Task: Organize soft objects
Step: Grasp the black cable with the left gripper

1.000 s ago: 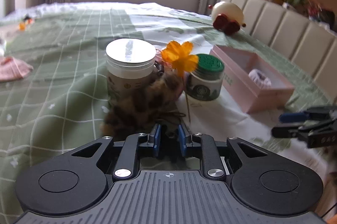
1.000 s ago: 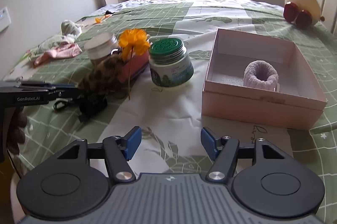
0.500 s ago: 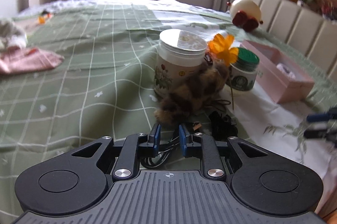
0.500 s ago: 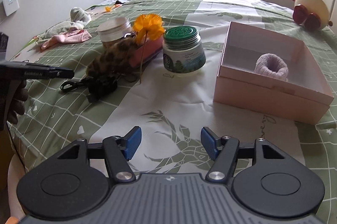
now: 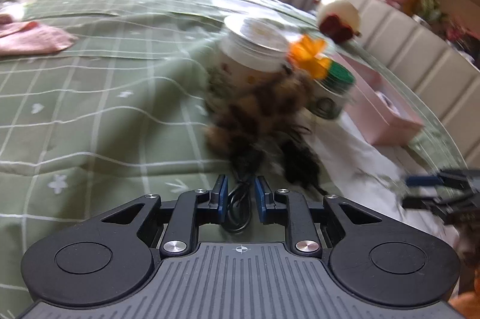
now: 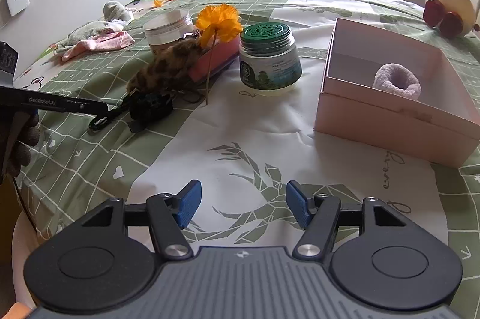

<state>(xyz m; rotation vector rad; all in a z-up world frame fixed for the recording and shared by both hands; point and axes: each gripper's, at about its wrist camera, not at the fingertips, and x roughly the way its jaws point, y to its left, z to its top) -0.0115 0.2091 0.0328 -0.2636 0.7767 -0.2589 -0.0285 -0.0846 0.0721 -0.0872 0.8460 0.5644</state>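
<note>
Left tool (image 5: 239,196) nearly closed — a black cord loop (image 5: 239,209) sits between its pads, contact unclear. Leopard-print furry piece (image 6: 166,68) lies on the bed (image 6: 90,157) against the steel-lid jar (image 6: 169,29). Right tool (image 6: 241,205) spread, empty — purple scrunchie (image 6: 397,80) in pink box (image 6: 390,121).

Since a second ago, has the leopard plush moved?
No. In the right wrist view the leopard plush lies against the silver-lidded jar as before.
</note>
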